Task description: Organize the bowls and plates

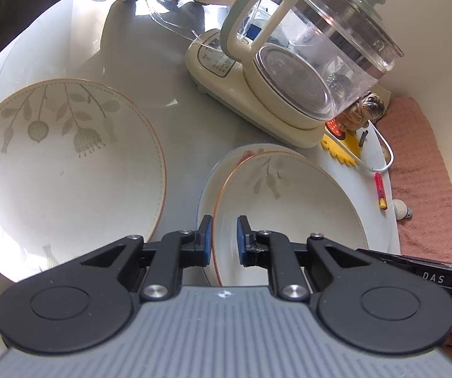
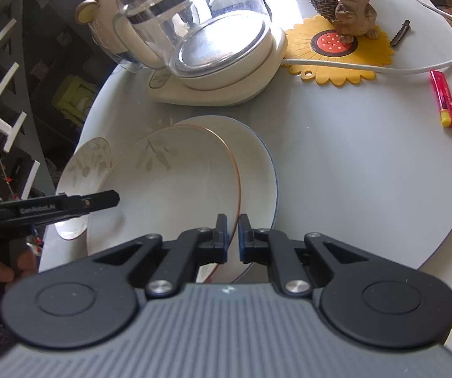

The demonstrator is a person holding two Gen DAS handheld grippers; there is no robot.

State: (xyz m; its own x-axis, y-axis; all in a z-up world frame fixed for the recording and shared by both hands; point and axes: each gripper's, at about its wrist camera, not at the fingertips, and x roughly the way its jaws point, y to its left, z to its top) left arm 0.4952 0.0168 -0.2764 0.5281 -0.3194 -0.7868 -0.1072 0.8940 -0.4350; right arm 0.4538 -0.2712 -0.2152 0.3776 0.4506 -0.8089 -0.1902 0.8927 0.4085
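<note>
A cream plate with an orange rim and grey leaf print lies tilted on a blue-rimmed white plate. My left gripper straddles its near left rim with a gap between the blue pads, so it is open. My right gripper is shut on the same plate's orange rim, above the blue-rimmed plate. A second leaf-print plate lies on the table to the left; it also shows in the right wrist view.
A glass kettle on its cream base stands behind the plates. A yellow flower mat holds a dog figurine. A white cable and a red lighter lie at the right. The round white table ends near the right.
</note>
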